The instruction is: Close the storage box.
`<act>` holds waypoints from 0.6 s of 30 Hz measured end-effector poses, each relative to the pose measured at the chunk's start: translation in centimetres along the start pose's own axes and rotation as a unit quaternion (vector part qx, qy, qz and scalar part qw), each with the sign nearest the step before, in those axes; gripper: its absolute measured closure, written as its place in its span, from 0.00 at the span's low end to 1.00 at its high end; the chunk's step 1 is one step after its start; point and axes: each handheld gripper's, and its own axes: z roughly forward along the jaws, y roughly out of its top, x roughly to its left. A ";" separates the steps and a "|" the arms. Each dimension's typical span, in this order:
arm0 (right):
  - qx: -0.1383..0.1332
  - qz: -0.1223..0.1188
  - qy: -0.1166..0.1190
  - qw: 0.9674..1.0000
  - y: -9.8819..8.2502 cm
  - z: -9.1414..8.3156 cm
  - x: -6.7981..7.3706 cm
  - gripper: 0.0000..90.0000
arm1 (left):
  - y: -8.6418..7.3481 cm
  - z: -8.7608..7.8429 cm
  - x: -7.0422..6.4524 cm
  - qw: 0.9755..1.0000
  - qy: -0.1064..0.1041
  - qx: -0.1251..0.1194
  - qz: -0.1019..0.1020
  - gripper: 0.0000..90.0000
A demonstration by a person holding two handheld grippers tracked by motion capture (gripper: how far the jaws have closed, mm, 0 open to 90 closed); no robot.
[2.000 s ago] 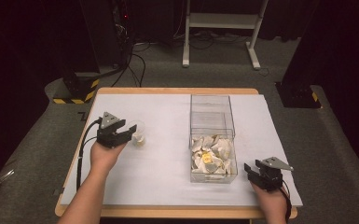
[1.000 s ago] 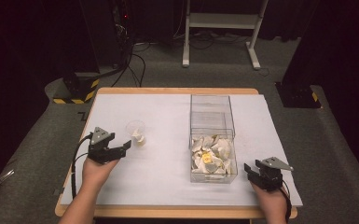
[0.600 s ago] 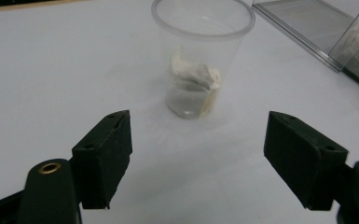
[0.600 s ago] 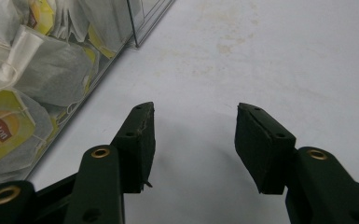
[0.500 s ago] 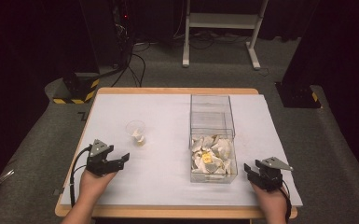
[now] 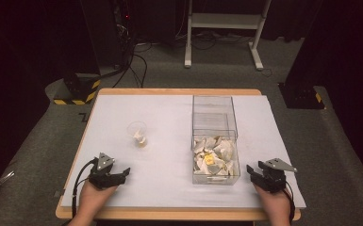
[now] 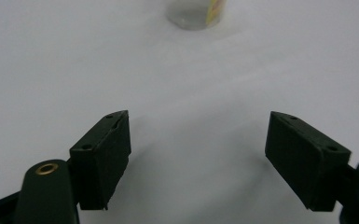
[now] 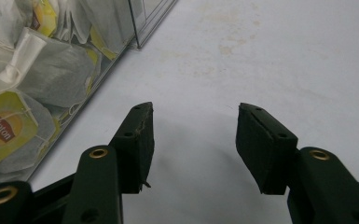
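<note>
Table (image 6: 169, 106) has a white sheet over a wood top, wood edge showing at far and near sides; faint brownish stains on the sheet in the right gripper view, just past the box corner. Clear plastic cup (image 6: 137, 133) w/ a tea bag in it stands upright on the sheet's left-centre, well apart from both grippers; its base shows at the top of the left gripper view (image 7: 193, 13). Clear two-part box (image 6: 214, 141) stands right of centre: far part bare, near part heaped w/ tea bags (image 6: 214, 155), yellow tags visible. Left gripper (image 6: 122, 173) low at near-left edge, jaws spread wide, only bare sheet btwn them. Right gripper (image 6: 251, 170) near-right, just beside the box's near corner, jaws moderately apart, holding nothing. Room: grey carpet, dark surroundings, black cables on floor behind, white metal stand (image 6: 224, 28), a yellow-black striped base (image 6: 78, 89) off the far-left corner.
</note>
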 end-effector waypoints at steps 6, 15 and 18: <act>0.001 -0.001 0.002 1.000 0.1 -0.1 -0.1 0.48 | -0.4 0.0 -0.3 1.000 0.006 0.005 0.006 0.25; -0.004 -0.002 0.009 1.000 0.2 -0.5 0.2 0.38 | -0.5 0.2 0.1 1.000 -0.001 0.014 -0.012 0.18; -0.009 -0.002 0.009 1.000 0.4 -0.9 0.7 0.33 | -0.5 0.2 0.1 1.000 -0.005 0.016 -0.011 0.16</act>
